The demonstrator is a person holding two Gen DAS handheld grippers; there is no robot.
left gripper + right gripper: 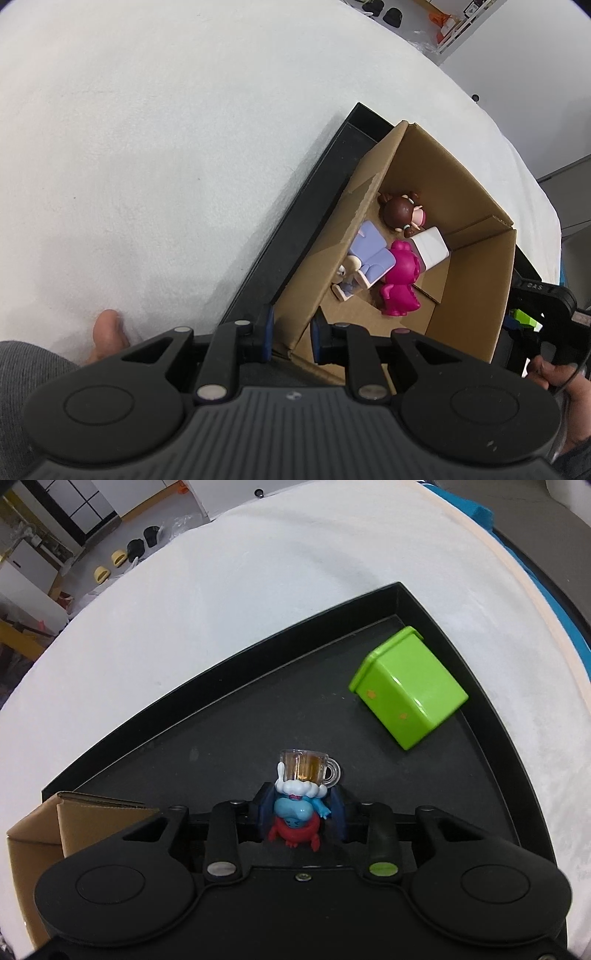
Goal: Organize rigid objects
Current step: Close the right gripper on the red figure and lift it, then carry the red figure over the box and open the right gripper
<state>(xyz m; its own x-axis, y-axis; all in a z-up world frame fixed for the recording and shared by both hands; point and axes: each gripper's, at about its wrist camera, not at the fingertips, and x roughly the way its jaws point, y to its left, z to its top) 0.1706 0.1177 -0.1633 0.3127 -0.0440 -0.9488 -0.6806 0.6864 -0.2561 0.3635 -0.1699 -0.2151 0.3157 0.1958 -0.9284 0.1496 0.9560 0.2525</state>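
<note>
A blue-and-red figurine with a tiny amber mug on its head sits at lower centre. A green box lies tipped at upper right. Right of centre in the left view, a carton holds a brown-haired doll, a lilac chair and a magenta figure.

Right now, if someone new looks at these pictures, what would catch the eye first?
Probably the bright green box, lying tilted in the far right corner of the black tray. Next, the blue and red figure with a tiny mug on top, sitting between the pads of the right tool. Then the magenta figure among toys inside the cardboard box.
</note>
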